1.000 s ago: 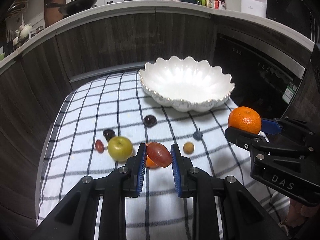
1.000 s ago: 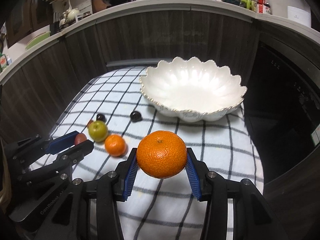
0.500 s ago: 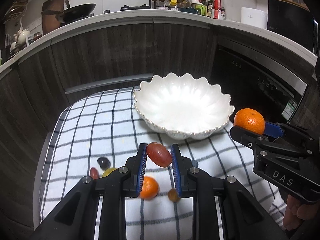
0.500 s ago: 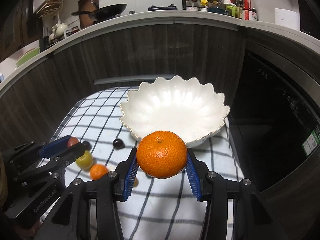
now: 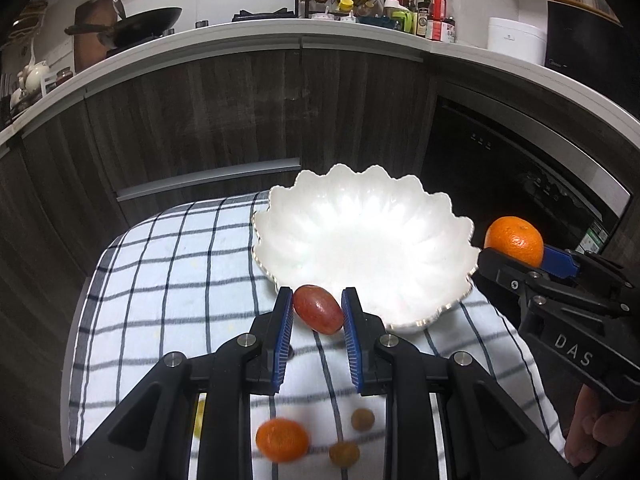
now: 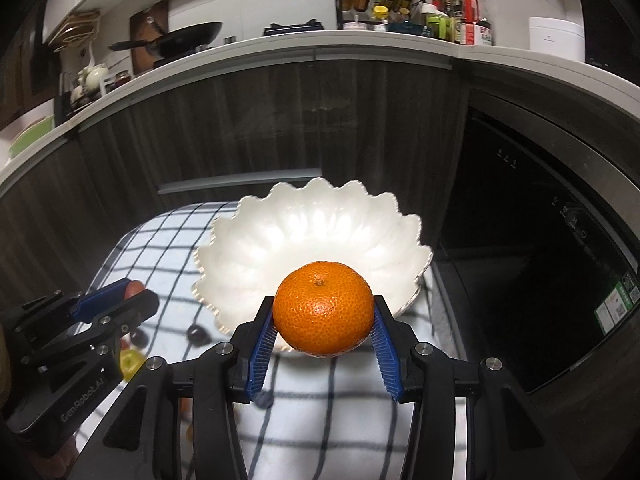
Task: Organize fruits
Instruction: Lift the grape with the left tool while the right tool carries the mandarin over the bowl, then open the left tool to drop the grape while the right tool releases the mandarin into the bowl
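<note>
My left gripper (image 5: 318,312) is shut on a red grape (image 5: 319,309) and holds it in the air just before the near rim of the white scalloped bowl (image 5: 360,232). My right gripper (image 6: 323,316) is shut on a large orange (image 6: 323,309) held in the air at the bowl's (image 6: 304,236) near right rim. The right gripper with its orange (image 5: 514,240) shows at the right in the left wrist view. The left gripper (image 6: 116,300) shows at the left in the right wrist view. The bowl holds nothing.
The bowl stands on a checked cloth (image 5: 172,264). Below my left gripper lie a small orange (image 5: 282,439) and two small brown fruits (image 5: 363,419). A yellow-green fruit (image 6: 130,362) and dark grapes (image 6: 198,334) lie on the cloth. Dark cabinets (image 5: 200,112) stand behind, an oven (image 6: 540,240) at the right.
Both grippers have risen and moved forward toward the bowl with their fruit. The loose fruits on the cloth now lie lower in both views.
</note>
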Available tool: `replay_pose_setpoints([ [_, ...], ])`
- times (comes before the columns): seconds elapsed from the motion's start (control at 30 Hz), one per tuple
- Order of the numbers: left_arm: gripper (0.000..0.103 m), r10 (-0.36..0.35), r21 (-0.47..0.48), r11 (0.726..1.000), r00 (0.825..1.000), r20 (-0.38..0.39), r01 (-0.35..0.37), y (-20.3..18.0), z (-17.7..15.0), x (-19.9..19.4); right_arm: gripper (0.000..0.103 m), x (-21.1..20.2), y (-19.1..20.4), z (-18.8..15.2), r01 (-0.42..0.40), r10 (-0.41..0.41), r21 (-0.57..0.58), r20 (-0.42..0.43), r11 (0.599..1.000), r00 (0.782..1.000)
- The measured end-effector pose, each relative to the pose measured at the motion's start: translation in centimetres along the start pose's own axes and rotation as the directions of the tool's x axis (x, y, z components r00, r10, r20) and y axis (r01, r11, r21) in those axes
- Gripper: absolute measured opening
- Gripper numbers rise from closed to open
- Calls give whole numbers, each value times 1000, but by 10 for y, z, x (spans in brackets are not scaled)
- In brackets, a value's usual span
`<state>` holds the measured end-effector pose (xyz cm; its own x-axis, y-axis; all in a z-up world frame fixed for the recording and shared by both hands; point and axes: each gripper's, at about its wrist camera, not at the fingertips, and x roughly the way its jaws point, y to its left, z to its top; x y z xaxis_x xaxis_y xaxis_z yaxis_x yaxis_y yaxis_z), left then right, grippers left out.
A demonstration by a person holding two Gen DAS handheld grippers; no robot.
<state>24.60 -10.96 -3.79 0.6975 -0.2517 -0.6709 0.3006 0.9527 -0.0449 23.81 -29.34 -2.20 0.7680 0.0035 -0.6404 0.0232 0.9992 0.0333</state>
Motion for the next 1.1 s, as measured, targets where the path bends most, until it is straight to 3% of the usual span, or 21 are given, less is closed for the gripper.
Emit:
replay_pose_setpoints([
  [0.6,25,-35,32,999,999,-16,35,-4,44,66,47,55,-33,35,76,-73,55,-41,996,996],
  [1.1,25,-38,40,998,994,-100,42,4,51,108,47,102,-26,37,55,-48,56,-118,997,992],
])
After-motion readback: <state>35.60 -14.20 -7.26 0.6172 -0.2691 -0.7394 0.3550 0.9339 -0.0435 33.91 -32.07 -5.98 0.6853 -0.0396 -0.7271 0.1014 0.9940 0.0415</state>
